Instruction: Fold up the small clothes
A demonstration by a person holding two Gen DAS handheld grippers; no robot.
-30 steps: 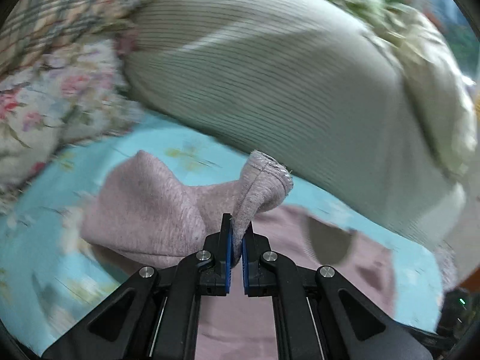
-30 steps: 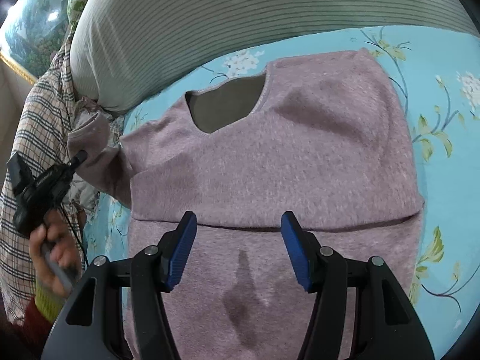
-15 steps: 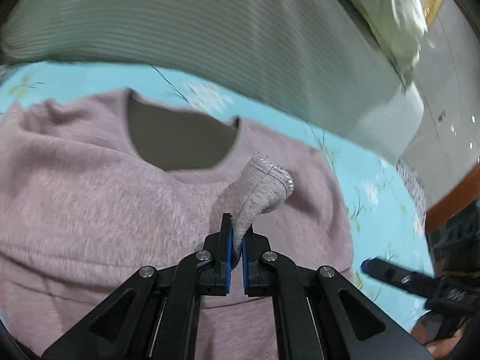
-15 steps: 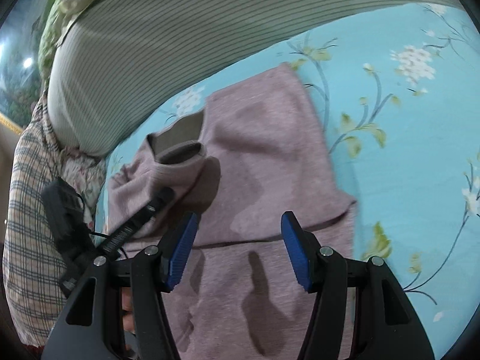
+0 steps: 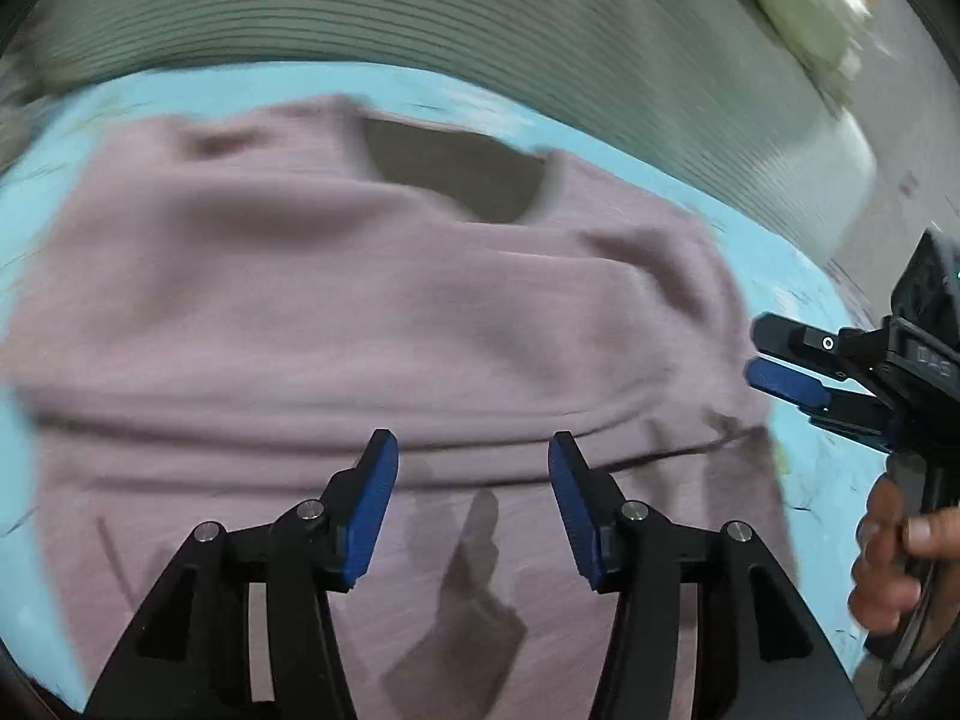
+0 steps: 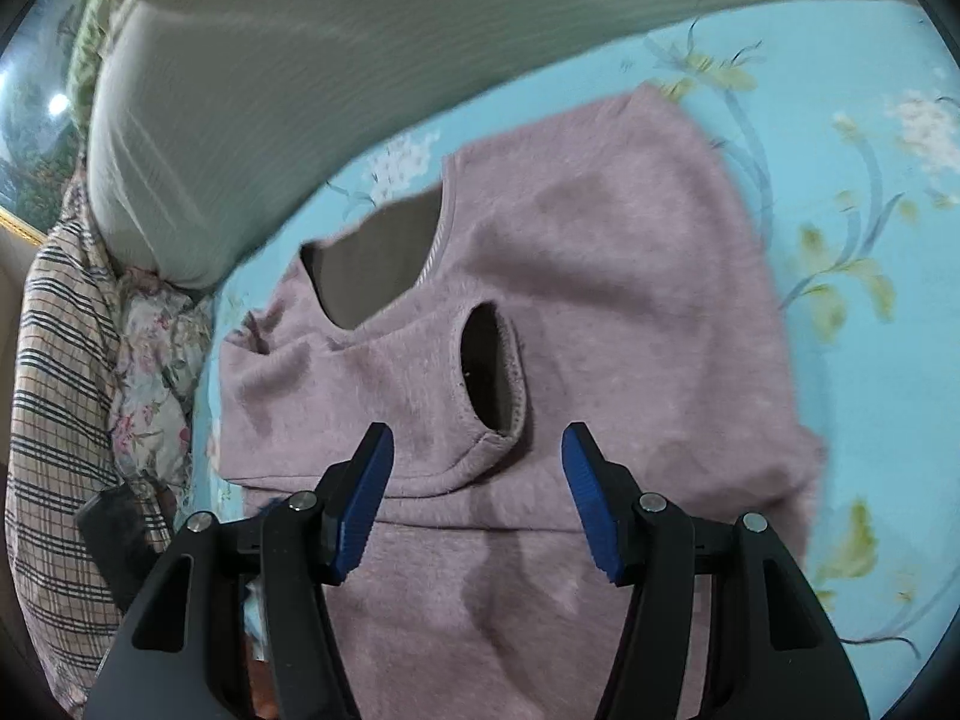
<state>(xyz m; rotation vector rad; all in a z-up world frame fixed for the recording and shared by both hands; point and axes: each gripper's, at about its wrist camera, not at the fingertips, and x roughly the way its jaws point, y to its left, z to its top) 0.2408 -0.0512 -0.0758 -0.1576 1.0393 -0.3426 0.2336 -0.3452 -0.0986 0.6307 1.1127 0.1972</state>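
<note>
Lying flat on the light-blue flowered bedsheet [image 6: 870, 120], the mauve sweater [image 6: 600, 276] is the landmark, its neck opening [image 6: 384, 258] toward the striped bolster [image 6: 300, 60] that runs along the sheet's far edge. One sleeve is folded across the sweater's chest, and its cuff [image 6: 492, 372] gapes open just below the neckline in the right wrist view. The left wrist view is smeared by motion, so the cuff cannot be picked out there and the knit's folds read only as soft ridges. The left gripper [image 5: 474, 480] hangs over the sweater's lower half, its jaws opening with nothing between them. The right gripper [image 6: 477, 480] also stands with its blue pads apart and empty, just below the cuff. Seen from the left camera, it sits off the sweater's right edge, held by a hand [image 5: 888, 552] cut off at the frame's rim. Left of the sweater lie plaid cloth [image 6: 54, 390] and a floral fabric [image 6: 156, 372], both partly hidden. The sweater's hem is out of sight behind the grippers.
</note>
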